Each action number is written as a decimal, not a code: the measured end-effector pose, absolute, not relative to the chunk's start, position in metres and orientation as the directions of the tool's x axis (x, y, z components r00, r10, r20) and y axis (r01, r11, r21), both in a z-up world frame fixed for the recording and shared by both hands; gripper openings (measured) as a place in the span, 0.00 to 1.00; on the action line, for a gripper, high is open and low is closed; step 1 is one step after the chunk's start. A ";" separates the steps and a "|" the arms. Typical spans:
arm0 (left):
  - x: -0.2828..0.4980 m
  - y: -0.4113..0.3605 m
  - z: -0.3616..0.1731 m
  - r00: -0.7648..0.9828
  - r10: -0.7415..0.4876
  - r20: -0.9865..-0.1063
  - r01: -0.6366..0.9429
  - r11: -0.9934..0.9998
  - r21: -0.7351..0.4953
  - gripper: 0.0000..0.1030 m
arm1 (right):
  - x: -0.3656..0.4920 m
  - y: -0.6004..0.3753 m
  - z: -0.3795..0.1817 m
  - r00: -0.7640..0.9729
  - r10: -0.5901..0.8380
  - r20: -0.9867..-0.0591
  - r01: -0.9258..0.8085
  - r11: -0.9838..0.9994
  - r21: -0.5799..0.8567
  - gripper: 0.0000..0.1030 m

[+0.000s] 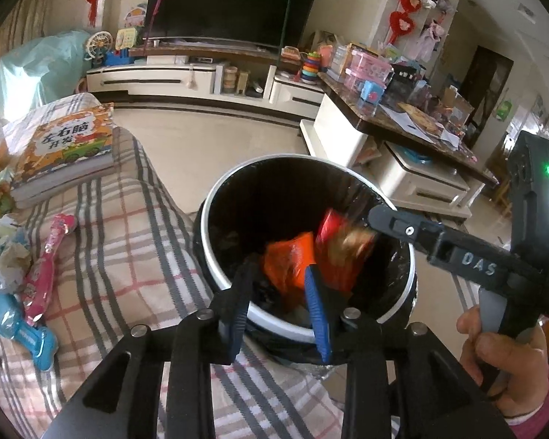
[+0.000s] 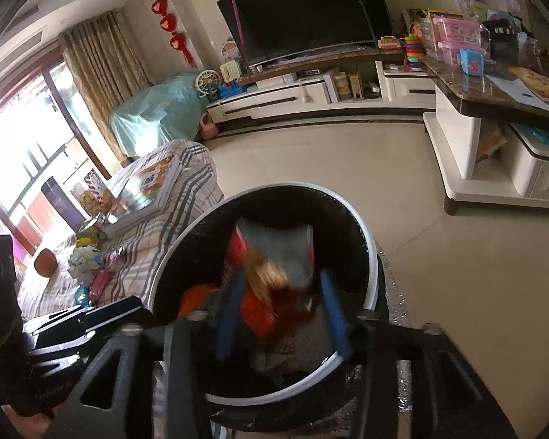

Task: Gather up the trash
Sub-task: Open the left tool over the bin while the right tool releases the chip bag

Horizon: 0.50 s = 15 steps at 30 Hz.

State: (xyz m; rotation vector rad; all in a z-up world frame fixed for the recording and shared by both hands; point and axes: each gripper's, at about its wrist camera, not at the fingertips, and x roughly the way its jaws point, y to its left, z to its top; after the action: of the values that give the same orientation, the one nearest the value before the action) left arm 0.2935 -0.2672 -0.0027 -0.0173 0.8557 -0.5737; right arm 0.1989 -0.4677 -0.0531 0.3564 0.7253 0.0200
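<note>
A black trash bin (image 1: 208, 219) with a white rim and a black liner stands on the floor beside the sofa, and both grippers hang over it. My left gripper (image 1: 278, 270) is open above the near rim. An orange wrapper (image 1: 287, 259) lies inside the bin just beyond its fingers, and the left pad is clear of it. My right gripper (image 2: 282, 278) is open too. A red snack bag (image 2: 274, 256), blurred, is loose between its blue pads over the bin (image 2: 371, 252). The left wrist view shows that bag (image 1: 335, 248) below the right gripper's fingers (image 1: 395, 225).
The plaid-covered sofa (image 1: 128, 241) on the left carries a pink wrapper (image 1: 45, 259), crumpled tissue (image 1: 7, 256), a blue toy (image 1: 18, 329) and stacked books (image 1: 62, 150). A cluttered coffee table (image 1: 402, 124) stands at the right. A hand (image 1: 494, 358) holds the right gripper.
</note>
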 end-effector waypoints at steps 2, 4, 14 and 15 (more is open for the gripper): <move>0.291 -0.263 -0.003 0.517 -0.484 -0.706 0.465 0.851 -0.243 0.29 | 0.196 -0.469 -0.051 0.759 0.140 -0.636 0.109 0.936 0.335 0.64; 0.286 -0.255 -0.004 0.520 -0.484 -0.704 0.454 0.855 -0.252 0.32 | 0.193 -0.469 -0.050 0.765 0.146 -0.627 0.108 0.931 0.348 0.67; 0.252 -0.195 -0.007 0.562 -0.448 -0.696 0.362 0.889 -0.280 0.44 | 0.177 -0.441 -0.047 0.780 0.205 -0.591 0.063 0.915 0.399 0.85; 0.248 -0.186 -0.007 0.565 -0.444 -0.695 0.347 0.892 -0.288 0.44 | 0.175 -0.436 -0.046 0.780 0.212 -0.589 0.056 0.914 0.403 0.86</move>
State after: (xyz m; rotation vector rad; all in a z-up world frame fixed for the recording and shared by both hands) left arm 0.2478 -0.1865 -0.0074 -0.1239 0.8519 -0.4668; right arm 0.1750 -0.4363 -0.0464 0.4178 0.6757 0.0873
